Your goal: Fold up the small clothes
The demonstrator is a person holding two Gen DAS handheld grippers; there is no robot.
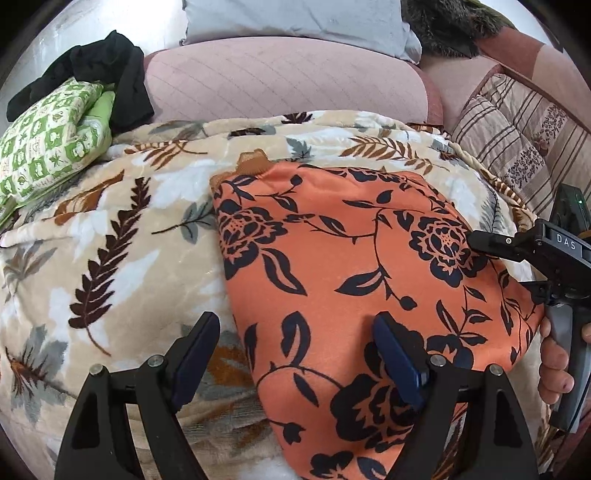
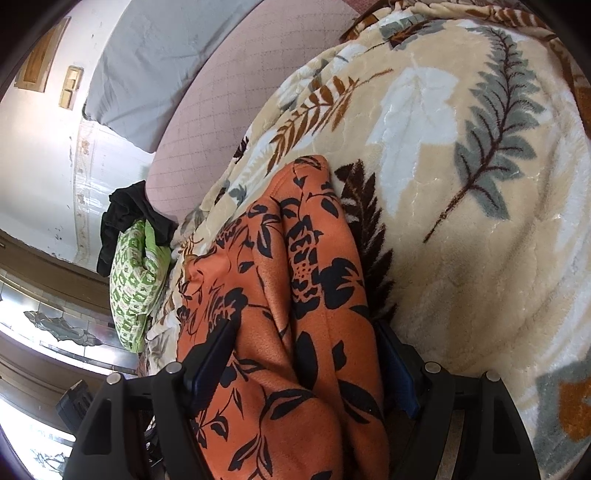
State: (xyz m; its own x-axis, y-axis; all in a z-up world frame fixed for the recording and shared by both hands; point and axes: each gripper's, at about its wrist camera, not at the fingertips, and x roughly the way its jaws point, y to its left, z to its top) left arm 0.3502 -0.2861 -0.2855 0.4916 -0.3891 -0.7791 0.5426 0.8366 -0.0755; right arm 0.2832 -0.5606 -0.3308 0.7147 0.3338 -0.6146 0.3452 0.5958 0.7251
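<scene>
A leaf-patterned plush blanket (image 1: 122, 221) covers the bed; behind it lies a pink quilted bolster (image 1: 280, 79) and a grey pillow (image 1: 295, 20); the white wall (image 2: 40, 155) is scuffed (paint chipped low down); striped cushions (image 1: 517, 147) sit right.

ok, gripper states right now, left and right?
Left gripper: open, holding nothing, above the orange cloth's edge.
Right gripper: open, fingers either side of bunched orange cloth, not clamped.

Orange floral garment (image 2: 280, 332), lower end cropped.
</scene>
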